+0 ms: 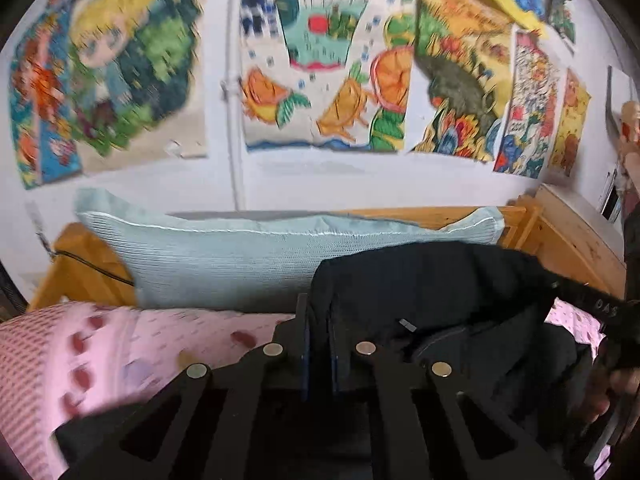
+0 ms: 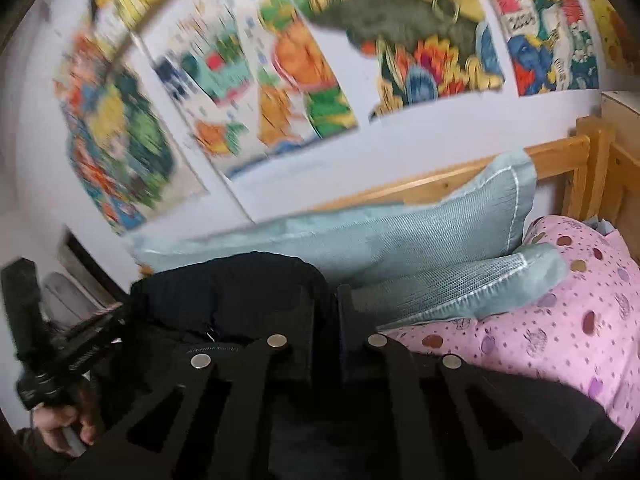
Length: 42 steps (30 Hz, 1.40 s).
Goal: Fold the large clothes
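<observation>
A large black garment [image 1: 432, 280] is held up above the bed between both grippers. My left gripper [image 1: 318, 312] is shut on its left edge, the cloth pinched between the fingers. My right gripper [image 2: 326, 304] is shut on its right edge; the garment [image 2: 240, 292] hangs to its left. The right gripper also shows at the right edge of the left wrist view [image 1: 588, 304], and the left gripper with the hand holding it shows at the lower left of the right wrist view [image 2: 60, 344]. Both views are blurred.
A pale blue pillow [image 1: 224, 256] leans against the wooden bed frame [image 1: 568, 240]. Pink dotted bedding [image 2: 560, 320] covers the bed. Colourful posters [image 1: 320, 72] hang on the white wall behind.
</observation>
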Available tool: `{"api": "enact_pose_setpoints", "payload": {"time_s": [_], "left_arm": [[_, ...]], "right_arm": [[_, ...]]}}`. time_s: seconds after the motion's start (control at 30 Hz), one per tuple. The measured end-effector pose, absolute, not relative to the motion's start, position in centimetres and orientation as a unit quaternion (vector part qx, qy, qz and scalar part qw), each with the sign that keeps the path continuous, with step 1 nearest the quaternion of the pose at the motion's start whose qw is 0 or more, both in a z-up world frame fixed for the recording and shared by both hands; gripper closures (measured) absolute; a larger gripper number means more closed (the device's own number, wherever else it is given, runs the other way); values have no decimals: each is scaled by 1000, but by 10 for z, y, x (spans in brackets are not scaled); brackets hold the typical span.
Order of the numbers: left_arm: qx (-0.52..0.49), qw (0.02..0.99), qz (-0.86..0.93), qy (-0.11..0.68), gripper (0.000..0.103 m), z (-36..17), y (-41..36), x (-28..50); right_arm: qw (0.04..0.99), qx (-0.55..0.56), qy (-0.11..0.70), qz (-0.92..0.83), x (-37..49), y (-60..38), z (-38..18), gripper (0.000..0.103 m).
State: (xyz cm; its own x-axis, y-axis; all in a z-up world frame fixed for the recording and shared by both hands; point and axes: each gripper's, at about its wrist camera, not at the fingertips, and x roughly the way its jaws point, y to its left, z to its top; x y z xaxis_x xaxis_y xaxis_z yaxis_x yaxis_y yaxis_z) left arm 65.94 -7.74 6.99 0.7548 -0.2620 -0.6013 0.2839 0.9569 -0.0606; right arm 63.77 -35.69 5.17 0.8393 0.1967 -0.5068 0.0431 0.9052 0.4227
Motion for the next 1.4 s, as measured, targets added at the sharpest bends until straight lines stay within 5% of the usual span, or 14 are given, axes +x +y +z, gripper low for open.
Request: {"api": "enact_pose_setpoints", "payload": {"time_s": [0.4, 0.7, 0.9, 1.07, 1.2, 1.4], "left_arm": [[97, 906, -222, 346, 98, 63, -65, 544], [102, 881, -203, 415, 98, -11, -73, 546], [114, 888, -207, 394, 97, -10, -77, 543], [78, 888, -238, 386, 91, 25, -51, 527], [111, 901, -254, 334, 89, 62, -48, 510], [60, 908, -254, 329, 66, 94, -75, 556]], "right_arm": [[947, 112, 292, 74, 521, -356, 40, 96], [932, 61, 356, 41, 512, -343, -31, 96], [933, 64, 353, 34, 513, -345, -30, 96], [942, 60, 325, 53, 486, -349, 1, 87], [950, 68, 298, 64, 476, -362, 34, 58], [934, 162, 306, 84, 537, -369, 53, 56]]}}
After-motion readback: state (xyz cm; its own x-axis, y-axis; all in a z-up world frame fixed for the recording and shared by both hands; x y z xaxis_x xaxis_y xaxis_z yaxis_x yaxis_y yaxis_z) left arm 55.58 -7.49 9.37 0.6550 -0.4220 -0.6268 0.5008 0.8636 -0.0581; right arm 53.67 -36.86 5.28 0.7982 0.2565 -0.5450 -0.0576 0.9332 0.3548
